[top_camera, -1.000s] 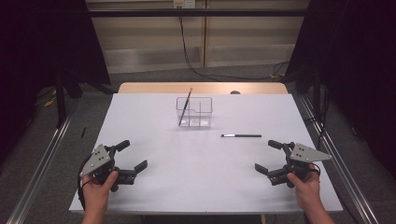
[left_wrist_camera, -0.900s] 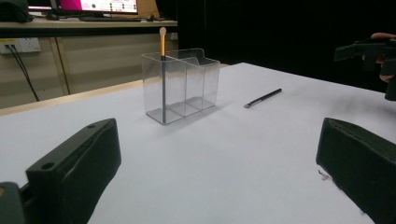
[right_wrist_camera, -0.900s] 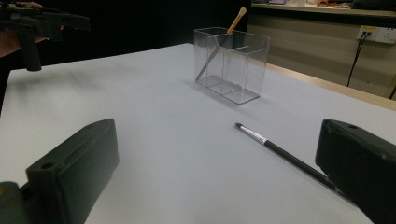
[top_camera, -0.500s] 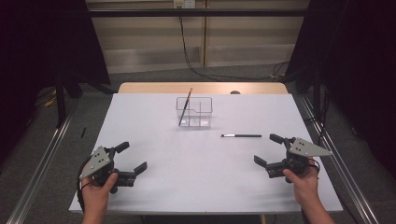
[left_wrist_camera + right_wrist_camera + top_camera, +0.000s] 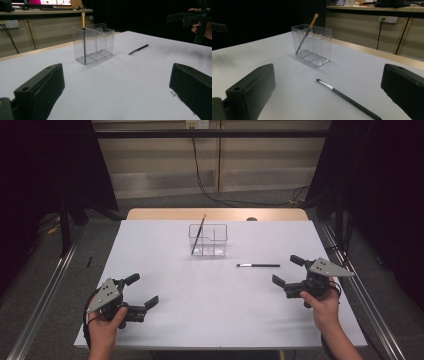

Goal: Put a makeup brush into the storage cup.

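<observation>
A clear plastic organizer (image 5: 208,240) (image 5: 93,42) (image 5: 313,44) with three compartments stands at the back middle of the white table (image 5: 200,290). A brush with an orange handle (image 5: 198,234) (image 5: 83,35) (image 5: 308,32) leans in its left compartment. A black makeup brush (image 5: 258,265) (image 5: 138,49) (image 5: 348,98) lies flat to the organizer's right. My right gripper (image 5: 287,271) (image 5: 328,100) stands open a little right of that brush, nothing between its fingers. My left gripper (image 5: 141,291) (image 5: 117,100) is open near the front left corner, holding nothing.
A wooden strip (image 5: 215,214) runs along the table's far edge. Metal rails (image 5: 45,290) flank the table on the floor at both sides. Black curtains (image 5: 380,195) hang left and right. A cable (image 5: 220,170) drops down the back wall.
My right gripper has shifted forward and slightly left, toward the black brush. My left gripper has stayed in place.
</observation>
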